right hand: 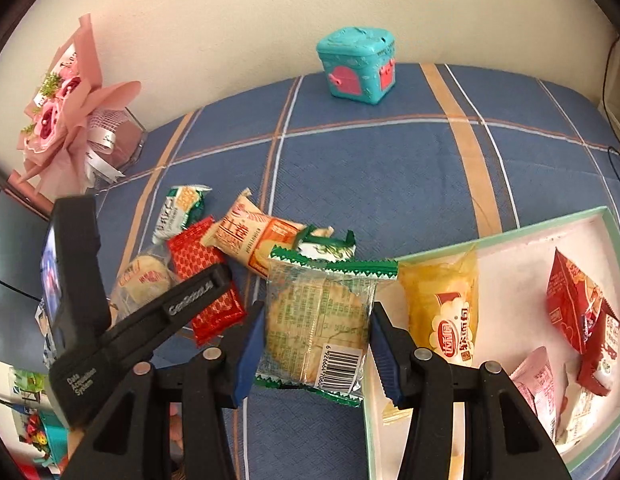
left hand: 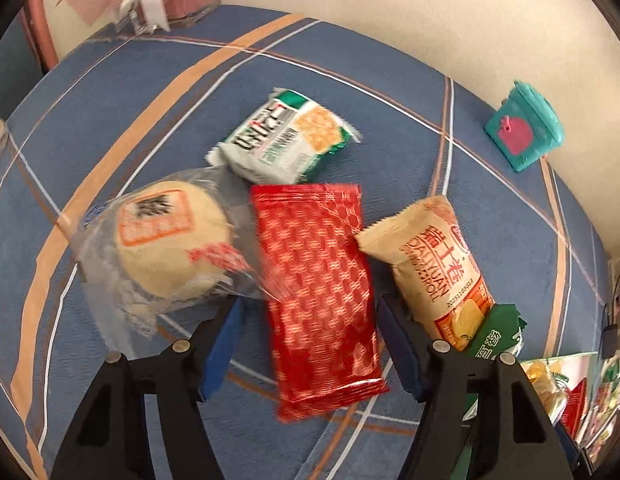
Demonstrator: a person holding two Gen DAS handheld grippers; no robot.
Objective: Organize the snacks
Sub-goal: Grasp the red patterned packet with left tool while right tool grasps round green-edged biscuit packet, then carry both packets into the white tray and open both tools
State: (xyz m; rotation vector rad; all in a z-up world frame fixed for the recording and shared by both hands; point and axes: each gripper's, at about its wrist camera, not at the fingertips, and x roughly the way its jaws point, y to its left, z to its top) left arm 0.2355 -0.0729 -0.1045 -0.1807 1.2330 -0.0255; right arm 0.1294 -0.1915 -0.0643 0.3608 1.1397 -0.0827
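The clear-wrapped round cracker packet with green zigzag ends (right hand: 322, 320) hangs pinched between the blue pads of the right gripper (right hand: 318, 344), barcode side up, lifted off the cloth and just left of the pale green-rimmed cardboard box (right hand: 510, 232). That box already holds a yellow soft-bread bag (right hand: 450, 312) and several red and pink packets (right hand: 574, 312). The sensible next move is to carry the cracker packet over the near rim, lower it into a bare stretch of the white floor beside the yellow bag, and only then let the pads part, so the thin crackers are not dropped or crushed.

To the left, the shiny red foil packet with a chequered pattern (left hand: 322, 296) lies on the blue plaid cloth (left hand: 350, 92) between the blue pads of the left gripper (left hand: 310, 340). The jaws stand half-spread on either side of it; the view is blurred, and the pads do not appear to press on the foil yet. It should close squarely on the packet's long edges, because the foil looks slippery.

Around it lie a clear-bagged round pale pastry (left hand: 170, 240) touching its left edge, a white-and-green cracker packet (left hand: 286, 140) just beyond, and a beige egg-roll packet (left hand: 434, 268) at its right. A teal toy chest (right hand: 358, 68) stands well apart by the wall.
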